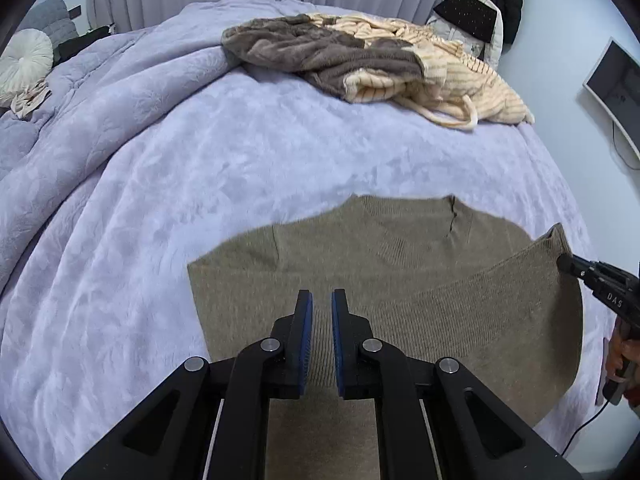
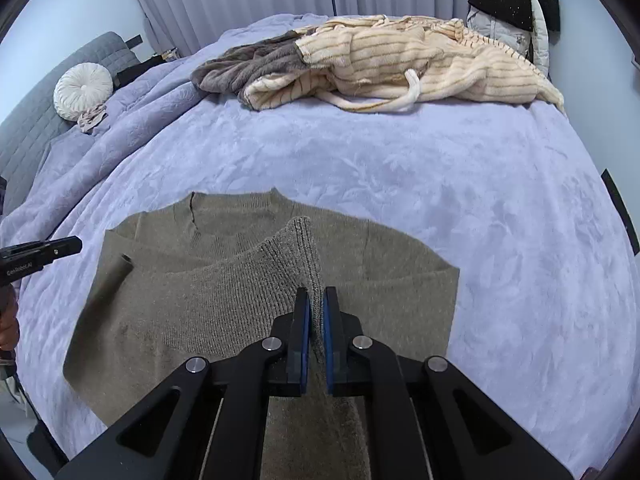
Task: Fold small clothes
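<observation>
An olive-brown knit sweater (image 1: 360,264) lies flat on the lavender bed, collar away from me; it also shows in the right wrist view (image 2: 200,304). My right gripper (image 2: 316,300) is shut on the sweater's sleeve cuff (image 2: 304,240) and holds it lifted over the sweater's body. In the left wrist view the right gripper (image 1: 564,262) shows at the right edge, holding the raised cuff (image 1: 556,240). My left gripper (image 1: 321,300) hovers over the sweater's lower middle, its jaws a narrow gap apart with nothing between them. The left gripper's tip (image 2: 76,245) shows at the left in the right wrist view.
A heap of cream striped and grey plush clothes (image 1: 360,60) lies at the far side of the bed (image 1: 200,160). A bunched lavender duvet (image 1: 60,132) and a round white cushion (image 1: 24,60) lie at the left. Coats (image 2: 516,8) hang at the back right.
</observation>
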`<action>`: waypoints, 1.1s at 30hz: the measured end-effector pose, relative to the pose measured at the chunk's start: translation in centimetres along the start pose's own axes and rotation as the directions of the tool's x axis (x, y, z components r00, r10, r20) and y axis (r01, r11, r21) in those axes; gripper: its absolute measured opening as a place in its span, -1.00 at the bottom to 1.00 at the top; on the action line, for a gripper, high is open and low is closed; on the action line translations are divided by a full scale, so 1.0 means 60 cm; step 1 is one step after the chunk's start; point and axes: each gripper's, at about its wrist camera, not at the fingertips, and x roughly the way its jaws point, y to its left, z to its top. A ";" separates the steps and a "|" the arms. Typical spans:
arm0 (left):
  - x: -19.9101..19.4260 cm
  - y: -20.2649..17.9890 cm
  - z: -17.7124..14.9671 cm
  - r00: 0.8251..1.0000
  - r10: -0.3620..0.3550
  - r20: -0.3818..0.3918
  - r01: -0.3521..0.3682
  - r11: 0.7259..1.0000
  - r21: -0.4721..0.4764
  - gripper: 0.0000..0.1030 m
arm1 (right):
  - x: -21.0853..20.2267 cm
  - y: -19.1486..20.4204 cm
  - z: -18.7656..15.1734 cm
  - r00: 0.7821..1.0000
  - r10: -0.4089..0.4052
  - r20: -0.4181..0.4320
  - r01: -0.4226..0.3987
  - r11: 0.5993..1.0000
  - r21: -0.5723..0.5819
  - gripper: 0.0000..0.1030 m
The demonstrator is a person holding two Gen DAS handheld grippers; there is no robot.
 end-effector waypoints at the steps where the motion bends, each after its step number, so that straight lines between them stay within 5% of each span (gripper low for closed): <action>1: -0.003 0.003 0.009 1.000 0.000 0.013 0.000 1.000 -0.001 -0.78 | 0.001 0.005 0.008 1.000 -0.005 0.009 0.005 1.000 -0.010 -0.88; 5: 0.027 0.012 0.019 1.000 -0.004 -0.025 0.003 1.000 -0.014 -0.78 | 0.027 0.012 0.024 1.000 0.003 -0.013 -0.003 1.000 -0.027 -0.88; 9: 0.078 0.031 -0.017 0.988 -0.041 -0.152 0.027 0.995 -0.092 -0.73 | 0.055 0.006 -0.002 0.997 0.024 -0.076 -0.025 1.000 -0.012 -0.88; 10: 0.083 0.033 -0.026 0.987 -0.031 -0.160 0.017 0.996 -0.092 -0.51 | 0.060 0.003 -0.011 0.995 0.029 -0.093 -0.030 1.000 -0.007 -0.88; 11: 0.088 0.034 -0.033 0.987 -0.012 -0.160 -0.002 0.996 -0.085 0.05 | 0.064 0.000 -0.018 0.994 0.029 -0.104 -0.030 1.000 -0.001 -0.88; 13: 0.092 0.035 -0.044 0.988 0.037 -0.149 -0.049 0.995 -0.083 0.81 | 0.071 -0.007 -0.029 0.992 0.041 -0.123 -0.039 0.999 0.021 -0.88; 18: 0.117 0.034 -0.045 0.978 0.020 -0.209 -0.035 0.997 -0.067 0.81 | 0.084 -0.023 -0.033 0.986 0.087 -0.140 -0.075 0.993 0.086 -0.86; 19: 0.125 0.035 -0.045 0.974 0.014 -0.226 -0.029 0.998 -0.064 0.80 | 0.090 -0.027 -0.033 0.982 0.111 -0.151 -0.095 0.989 0.109 -0.82; 23: 0.159 0.024 -0.044 0.958 0.015 -0.288 -0.026 0.999 -0.033 0.13 | 0.118 -0.040 -0.036 0.967 0.163 -0.197 -0.128 0.976 0.178 -0.61; 24: 0.167 0.021 -0.046 0.953 0.009 -0.302 -0.018 0.999 -0.029 -0.01 | 0.126 -0.042 -0.038 0.964 0.165 -0.207 -0.127 0.974 0.185 -0.29; 25: 0.170 0.017 -0.048 0.954 -0.012 -0.300 0.005 1.000 -0.023 -0.43 | 0.135 -0.044 -0.039 0.962 0.165 -0.217 -0.124 0.974 0.190 -0.10; 26: 0.169 0.013 -0.049 0.955 -0.031 -0.297 0.026 0.999 -0.021 -0.73 | 0.143 -0.047 -0.041 0.961 0.164 -0.222 -0.120 0.973 0.197 -0.10; 27: 0.162 0.008 -0.050 0.959 -0.015 -0.283 0.013 1.000 -0.010 -0.73 | 0.148 -0.048 -0.042 0.961 0.164 -0.225 -0.118 0.972 0.203 -0.34; 28: 0.149 0.005 -0.051 0.966 -0.013 -0.259 0.013 1.000 -0.002 -0.87 | 0.146 -0.046 -0.042 0.965 0.142 -0.219 -0.098 0.975 0.199 -0.88; 33: 0.032 0.008 -0.051 0.990 -0.098 -0.099 0.094 0.995 -0.046 -0.87 | 0.065 -0.018 -0.040 0.985 0.128 -0.116 -0.108 0.981 0.164 -0.89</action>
